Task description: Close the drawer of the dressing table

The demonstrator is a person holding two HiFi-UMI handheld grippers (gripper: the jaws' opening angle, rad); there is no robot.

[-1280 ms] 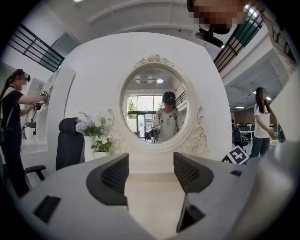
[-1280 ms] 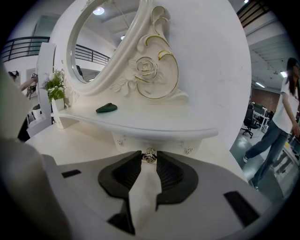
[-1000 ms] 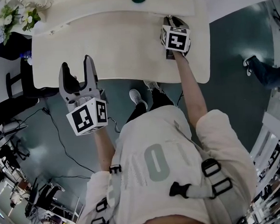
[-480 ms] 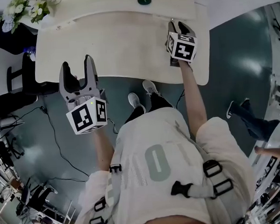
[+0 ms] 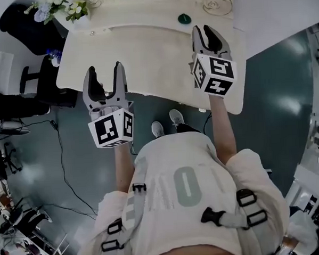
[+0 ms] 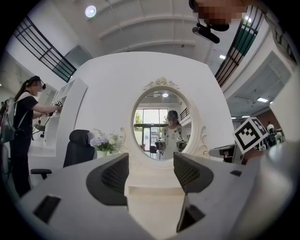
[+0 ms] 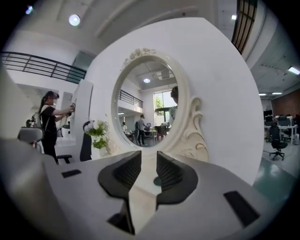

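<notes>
Cream-white dressing table (image 5: pixel 161 55) fills the far side of the head view. Its drawer would sit under the near edge and no view shows it. Nothing sticks out past that edge from above, so my read is the drawer is in or nearly in, and the push is finishing rather than starting. To finish well, confirm the front sits flush before backing off. If it is still proud, give a straight, level push at the middle of the front, not a corner shove that skews it. Keep both tools clear of the small dark-green round dish (image 5: pixel 184 18) and the ornate oval mirror (image 6: pixel 161 124) at the far side. Left gripper (image 5: pixel 105 74) is held level at the near edge, left of centre, pointing at the mirror - its jaws are wide apart and empty, with only bare tabletop showing between them. Right gripper (image 5: pixel 206 34) hovers above the right part of the tabletop, farther in than the left, nose slightly down toward the mirror's right frame. Its jaws have just been closing and stand a narrow gap apart with nothing gripped - the green dish lies beyond the gap, not in it. Both forearms are stretched forward, the right reaching farther.
</notes>
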